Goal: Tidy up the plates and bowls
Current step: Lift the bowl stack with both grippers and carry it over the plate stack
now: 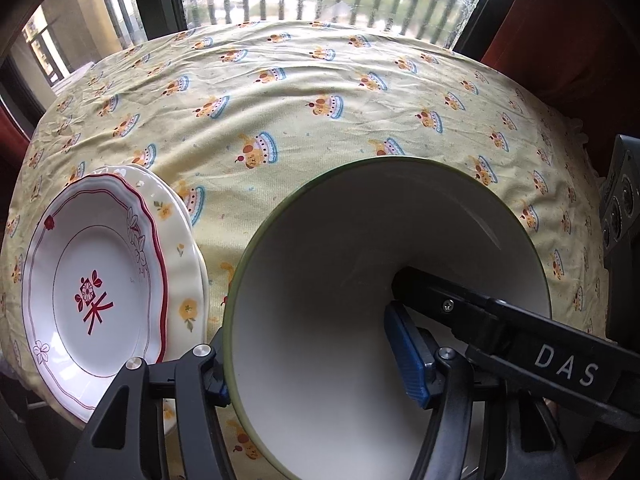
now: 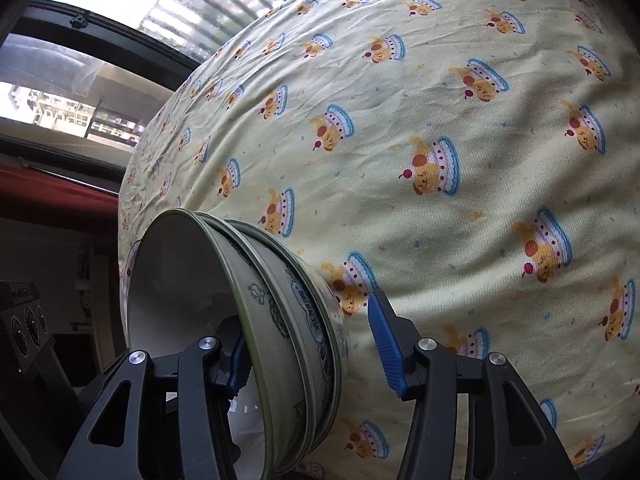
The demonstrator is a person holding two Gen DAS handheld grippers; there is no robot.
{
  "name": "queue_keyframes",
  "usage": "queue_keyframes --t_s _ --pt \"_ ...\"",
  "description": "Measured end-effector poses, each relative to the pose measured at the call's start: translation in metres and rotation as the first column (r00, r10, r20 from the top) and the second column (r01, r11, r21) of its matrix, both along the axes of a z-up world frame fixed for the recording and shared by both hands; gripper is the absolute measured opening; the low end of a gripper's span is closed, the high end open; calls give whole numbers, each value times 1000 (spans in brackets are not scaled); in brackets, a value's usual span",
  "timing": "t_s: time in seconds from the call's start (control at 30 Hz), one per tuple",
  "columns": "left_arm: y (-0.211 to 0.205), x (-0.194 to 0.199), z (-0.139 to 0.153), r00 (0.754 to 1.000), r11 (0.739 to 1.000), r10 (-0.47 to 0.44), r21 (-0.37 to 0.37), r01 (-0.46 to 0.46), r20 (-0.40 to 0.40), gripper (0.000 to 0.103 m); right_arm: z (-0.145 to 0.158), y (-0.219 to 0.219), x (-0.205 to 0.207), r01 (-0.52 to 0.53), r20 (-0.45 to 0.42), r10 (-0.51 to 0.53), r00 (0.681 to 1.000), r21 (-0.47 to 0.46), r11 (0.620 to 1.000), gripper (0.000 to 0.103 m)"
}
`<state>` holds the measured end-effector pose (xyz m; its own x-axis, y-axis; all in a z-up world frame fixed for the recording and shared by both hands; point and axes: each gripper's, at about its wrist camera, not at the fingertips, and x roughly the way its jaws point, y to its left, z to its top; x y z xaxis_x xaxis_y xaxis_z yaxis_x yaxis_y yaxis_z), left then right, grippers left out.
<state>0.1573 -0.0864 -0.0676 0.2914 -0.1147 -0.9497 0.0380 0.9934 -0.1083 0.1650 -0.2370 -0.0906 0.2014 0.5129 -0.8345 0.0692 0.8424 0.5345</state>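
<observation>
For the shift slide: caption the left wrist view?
Left gripper straddles the green-rimmed bowl's rim beside stacked plates.

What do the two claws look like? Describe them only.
Both claws, left and right, have black angular frames with silver bolt heads and ribbed blue pads. A black bar lettered "DAS" shows in the left view. No sleeves or cables visible.

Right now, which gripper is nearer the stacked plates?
Left. The left gripper straddles the rim of the bowls on the side next to the plates, close beside them. The right gripper straddles the opposite rim, farther from the plates.
</observation>
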Motion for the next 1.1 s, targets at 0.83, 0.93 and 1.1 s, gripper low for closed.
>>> queue_keyframes --t_s 0.83,0.93,1.1 --pt "-28 -6 8 999 1000 14 15 -13 -38 58 22 -4 -2 -100 -27 97 995 -160 982 44" --pt "-35 -6 13 1000 1000 -19 16 20 -24 58 28 -11 -7 -73 -18 71 997 -163 984 44" --pt "-34 -10 20 999 999 -47 9 48 -21 58 37 -12 -15 -42 -12 41 999 -176 983 44"
